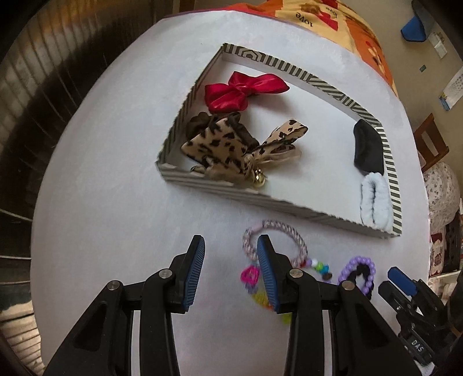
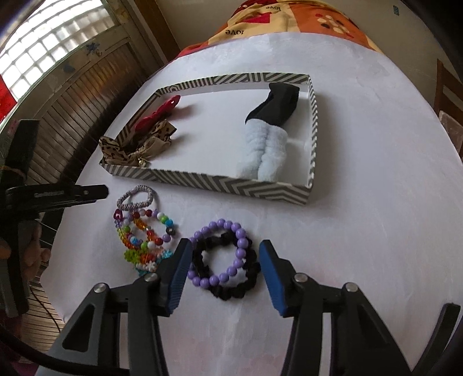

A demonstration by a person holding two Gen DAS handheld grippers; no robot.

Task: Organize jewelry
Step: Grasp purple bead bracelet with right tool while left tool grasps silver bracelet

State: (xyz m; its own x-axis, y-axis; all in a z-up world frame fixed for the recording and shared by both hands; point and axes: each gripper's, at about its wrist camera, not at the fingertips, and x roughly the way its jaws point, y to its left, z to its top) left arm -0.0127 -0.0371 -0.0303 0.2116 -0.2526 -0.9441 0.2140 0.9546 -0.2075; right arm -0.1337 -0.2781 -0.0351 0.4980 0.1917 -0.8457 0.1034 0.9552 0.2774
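A striped shallow box (image 1: 289,206) (image 2: 220,183) sits on the white table. It holds a red bow (image 1: 243,91), a leopard-print bow (image 1: 231,144) with a gold bell, a black scrunchie (image 1: 369,150) (image 2: 275,104) and a pale blue scrunchie (image 1: 374,201) (image 2: 266,153). In front of the box lie a braided band (image 1: 289,234) (image 2: 137,196), colourful bead bracelets (image 2: 144,234), a purple bead bracelet (image 2: 228,251) (image 1: 358,267) and a black scrunchie (image 2: 231,272). My left gripper (image 1: 231,254) is open and empty, its right finger over the braided band. My right gripper (image 2: 225,266) is open around the purple bracelet and black scrunchie.
The white table (image 1: 115,202) ends at a rounded edge on the left, with a wooden slatted wall (image 2: 72,115) beyond. An orange patterned cloth (image 2: 289,26) lies at the far end. A wooden chair (image 1: 431,141) stands on the right.
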